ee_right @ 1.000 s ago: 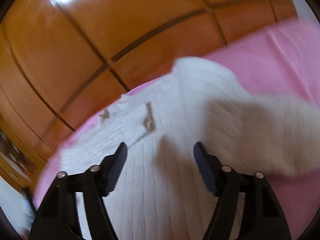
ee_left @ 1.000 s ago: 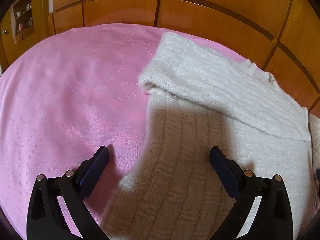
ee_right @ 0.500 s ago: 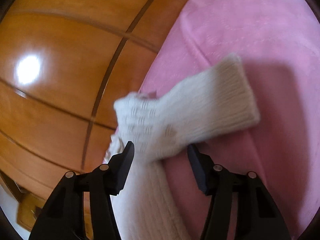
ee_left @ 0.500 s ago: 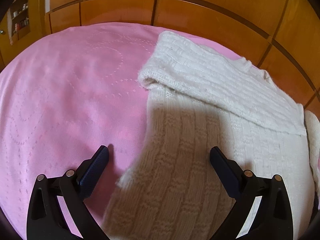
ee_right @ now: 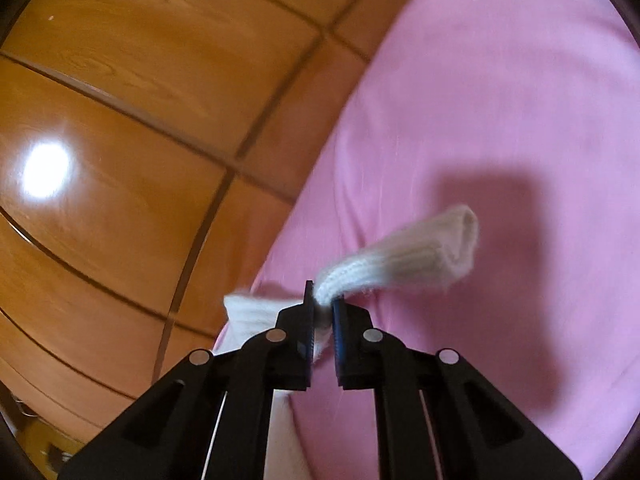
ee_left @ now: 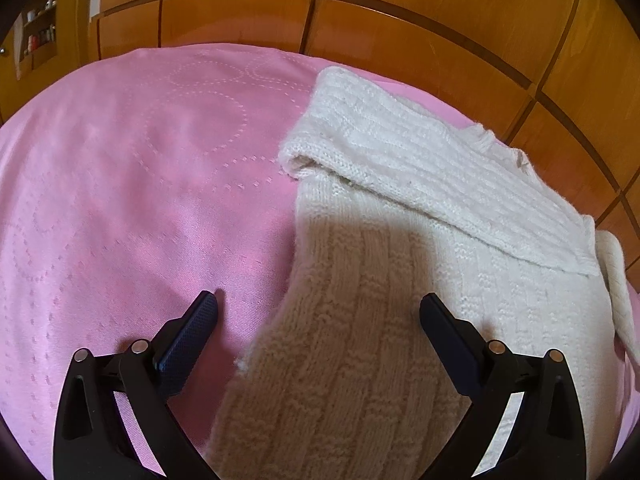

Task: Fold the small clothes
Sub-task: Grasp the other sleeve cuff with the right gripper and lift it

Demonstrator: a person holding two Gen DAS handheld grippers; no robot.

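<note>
A cream knitted sweater (ee_left: 380,320) lies flat on the pink bedspread (ee_left: 140,200), one sleeve (ee_left: 420,168) folded across its chest. My left gripper (ee_left: 318,312) hovers open over the sweater's lower left edge, touching nothing. In the right wrist view my right gripper (ee_right: 322,300) is closing, its jaws pinching the other sleeve (ee_right: 416,256). That sleeve's ribbed cuff sticks out past the fingertips, lifted off the bedspread (ee_right: 500,120). The rest of the sweater is hidden behind the right gripper.
Wooden wardrobe panels (ee_left: 400,20) run close along the far edge of the bed and fill the left half of the right wrist view as the wardrobe (ee_right: 140,120). Bare pink bedspread stretches left of the sweater. A shelf with small items (ee_left: 38,40) shows at far left.
My right gripper swung out along the sleeve toward its cuff and closed on it, lifting it. The left gripper stayed open and nearly still over the sweater's hem.
</note>
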